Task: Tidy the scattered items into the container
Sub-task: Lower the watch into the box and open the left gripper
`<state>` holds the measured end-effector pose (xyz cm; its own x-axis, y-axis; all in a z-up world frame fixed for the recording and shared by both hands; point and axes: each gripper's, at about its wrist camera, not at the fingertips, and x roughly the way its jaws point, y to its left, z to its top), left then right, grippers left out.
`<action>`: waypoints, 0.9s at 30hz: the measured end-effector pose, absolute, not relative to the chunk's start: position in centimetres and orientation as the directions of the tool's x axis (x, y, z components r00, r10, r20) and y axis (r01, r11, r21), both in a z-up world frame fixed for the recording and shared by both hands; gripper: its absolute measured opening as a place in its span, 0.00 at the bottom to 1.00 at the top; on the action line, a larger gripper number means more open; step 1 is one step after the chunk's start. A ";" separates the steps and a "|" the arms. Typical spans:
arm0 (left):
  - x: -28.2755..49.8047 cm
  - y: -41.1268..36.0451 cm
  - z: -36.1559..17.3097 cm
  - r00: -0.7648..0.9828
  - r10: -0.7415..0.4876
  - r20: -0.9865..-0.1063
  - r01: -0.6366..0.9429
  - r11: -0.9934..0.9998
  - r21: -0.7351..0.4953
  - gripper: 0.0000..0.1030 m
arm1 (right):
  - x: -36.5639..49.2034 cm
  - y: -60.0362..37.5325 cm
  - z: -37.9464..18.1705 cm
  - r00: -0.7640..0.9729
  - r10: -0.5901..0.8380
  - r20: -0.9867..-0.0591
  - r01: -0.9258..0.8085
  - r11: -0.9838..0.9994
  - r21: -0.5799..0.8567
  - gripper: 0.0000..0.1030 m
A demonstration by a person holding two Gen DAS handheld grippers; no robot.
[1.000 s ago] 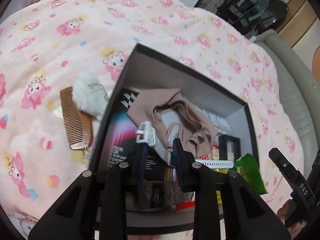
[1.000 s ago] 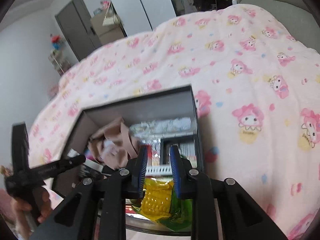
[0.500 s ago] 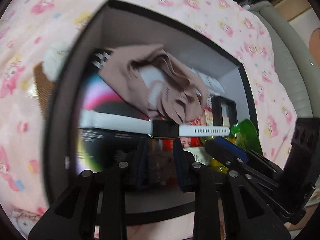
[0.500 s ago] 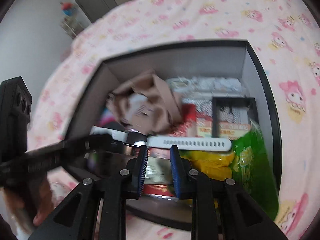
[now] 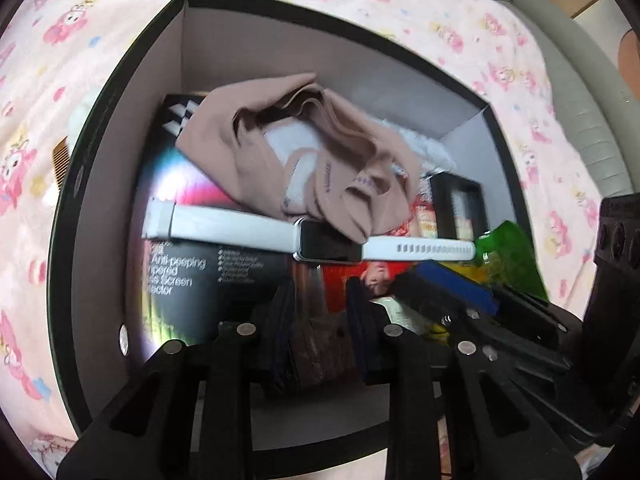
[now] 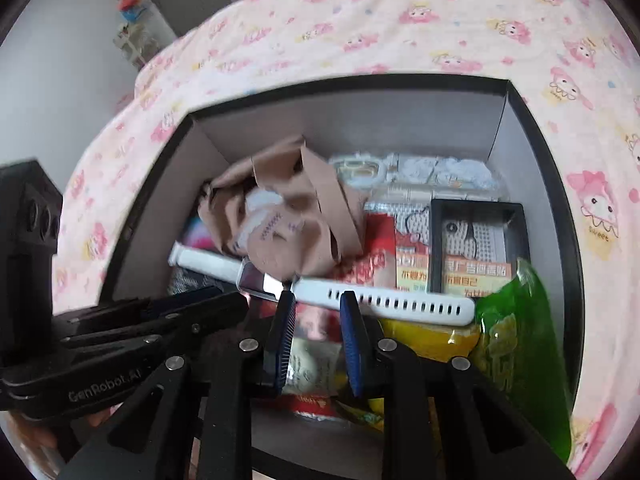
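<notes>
Black box [image 5: 100, 128] on bedding held: white smartwatch [image 5: 326, 240] lying flat; package reading "Anti-peeping…Screen" [image 5: 180, 276]. Left gripper [image 5: 320, 300] marked "GenRobot.AI", closing on nothing; right gripper [image 6: 316, 320] parted, empty.

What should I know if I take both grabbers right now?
Left gripper: open, empty, over the box.
Right gripper: open, empty, over the same box.
In the box: white watch, tan cloth, green snack bag and several packets.
Left to do: a wooden comb and a fluffy white thing lie outside on the pink blanket, beside the box's left wall. Probably fetch those next.
</notes>
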<state>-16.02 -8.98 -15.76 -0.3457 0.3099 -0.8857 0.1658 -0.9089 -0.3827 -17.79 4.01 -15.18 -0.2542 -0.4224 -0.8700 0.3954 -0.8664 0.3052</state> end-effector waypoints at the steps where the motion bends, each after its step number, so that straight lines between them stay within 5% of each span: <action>1: -15.8 -9.0 -15.7 -0.350 0.312 -0.883 0.160 -0.909 -0.385 0.25 | -17.5 4.2 -15.2 -0.246 -0.431 -0.868 0.389 -0.864 0.319 0.19; 8: -15.0 -10.4 -15.3 -0.383 0.380 -0.842 0.162 -0.870 -0.466 0.28 | -16.6 5.6 -15.5 -0.194 -0.468 -0.862 0.370 -0.849 0.378 0.19; 27: -6.3 -6.5 -3.6 -0.579 0.403 -0.708 -0.035 -0.881 -0.472 0.37 | -8.7 7.5 -4.6 -0.484 -0.442 -0.755 0.429 -0.872 0.236 0.25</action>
